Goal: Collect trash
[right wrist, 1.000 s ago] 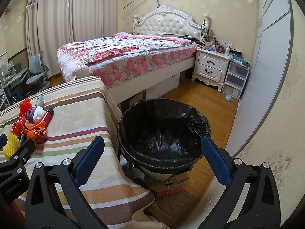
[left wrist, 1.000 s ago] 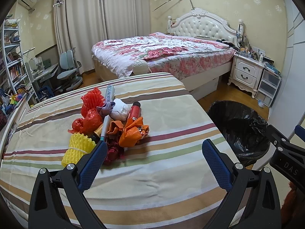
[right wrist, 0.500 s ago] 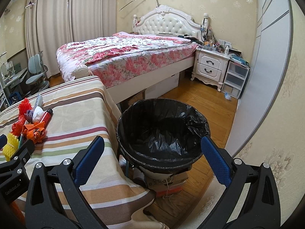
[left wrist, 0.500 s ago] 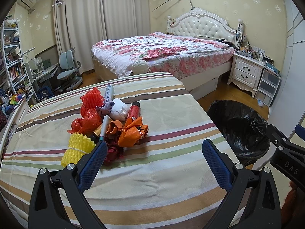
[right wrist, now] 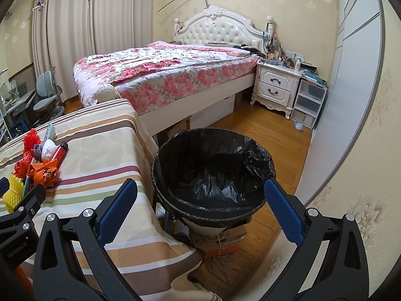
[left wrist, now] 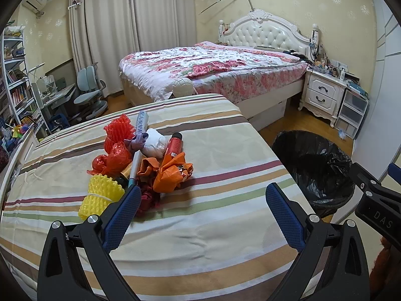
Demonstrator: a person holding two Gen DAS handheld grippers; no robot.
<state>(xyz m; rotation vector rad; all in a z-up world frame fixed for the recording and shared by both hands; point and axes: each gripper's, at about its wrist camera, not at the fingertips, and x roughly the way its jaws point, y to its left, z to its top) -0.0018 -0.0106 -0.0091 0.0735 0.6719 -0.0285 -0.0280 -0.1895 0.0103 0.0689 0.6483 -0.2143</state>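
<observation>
While both wide open, left tool (left wrist: 200,213), right tool (right wrist: 200,210) empty.

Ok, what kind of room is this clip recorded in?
A lived-in home bedroom, by the look of it. A bed with a floral quilt and tufted white headboard stands behind the striped table, a white nightstand stands beside the bed, and a desk chair and bookshelves stand by the curtains.

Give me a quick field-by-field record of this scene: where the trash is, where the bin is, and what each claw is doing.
trash: pile on the striped table
bin: black-lined, on the floor beside the table, looks empty
left claw: open, empty, above the table near the pile
right claw: open, empty, facing the bin
</observation>
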